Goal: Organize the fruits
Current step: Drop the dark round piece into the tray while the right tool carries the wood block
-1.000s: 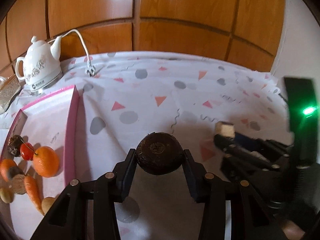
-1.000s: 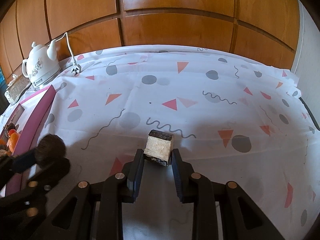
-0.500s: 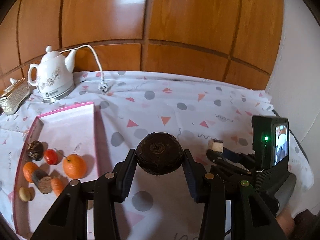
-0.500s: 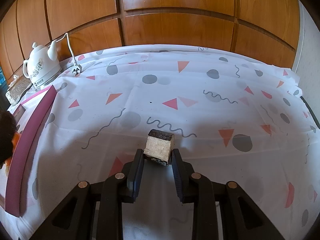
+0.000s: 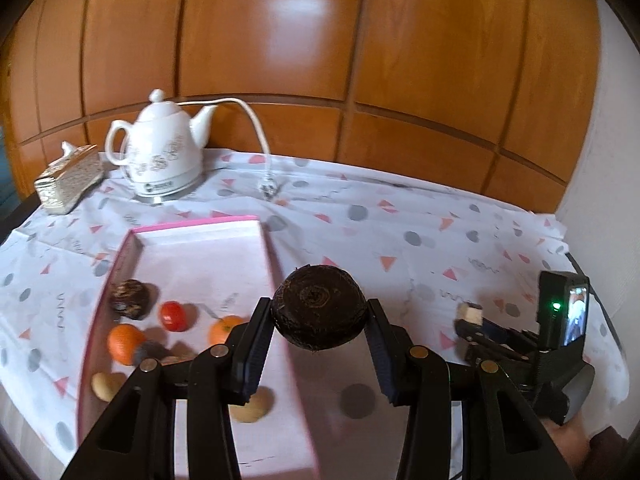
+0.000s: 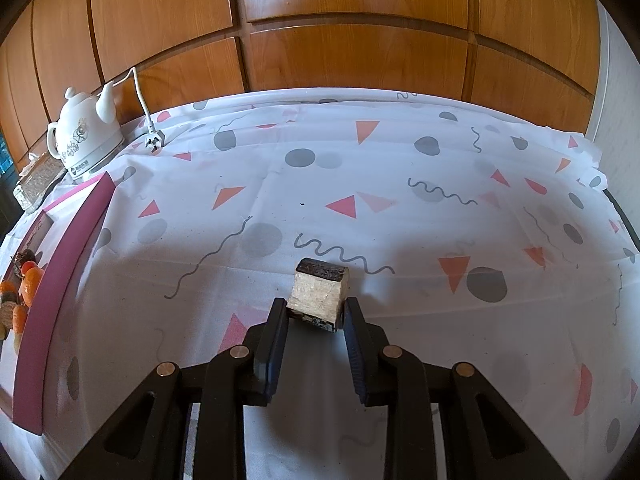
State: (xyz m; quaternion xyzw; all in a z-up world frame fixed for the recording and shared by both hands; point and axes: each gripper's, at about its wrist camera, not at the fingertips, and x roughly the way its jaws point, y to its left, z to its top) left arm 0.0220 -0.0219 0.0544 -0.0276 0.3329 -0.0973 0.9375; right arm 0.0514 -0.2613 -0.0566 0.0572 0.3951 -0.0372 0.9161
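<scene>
In the left wrist view the left gripper (image 5: pixel 320 322) is clamped on a dark brown, rough-skinned round fruit (image 5: pixel 319 306), which sits at the centre of the frame, held by its widest girth with a pad on each flank. It hangs above the right wall of the shallow pink-rimmed tray (image 5: pixel 276 256), not yet over the tray floor. The fruit looks firm and fairly heavy for its size; its coarse skin should give the pads good purchase, though a ball held at two points may roll in the grip if tilted, so a hold across the middle seems right.

In the right wrist view the right gripper (image 6: pixel 316 314) is closed on a small pale cube-shaped chunk with a dark rind on top (image 6: pixel 319 294), low at the centre of the frame, just above the patterned white tablecloth (image 6: pixel 400 168). It looks light and stiff, with flat sides that suit the pads.

The tray's lower left holds small oranges (image 5: pixel 122 342), a red cherry tomato (image 5: pixel 174 315) and a dark wrinkled fruit (image 5: pixel 130 294); its upper half is bare, which is the likely room for a drop. The wall must be cleared first. A white ceramic kettle (image 5: pixel 160 156) with its cord stands at the upper left, well apart. The table edge runs close along the lower left of the tray.
</scene>
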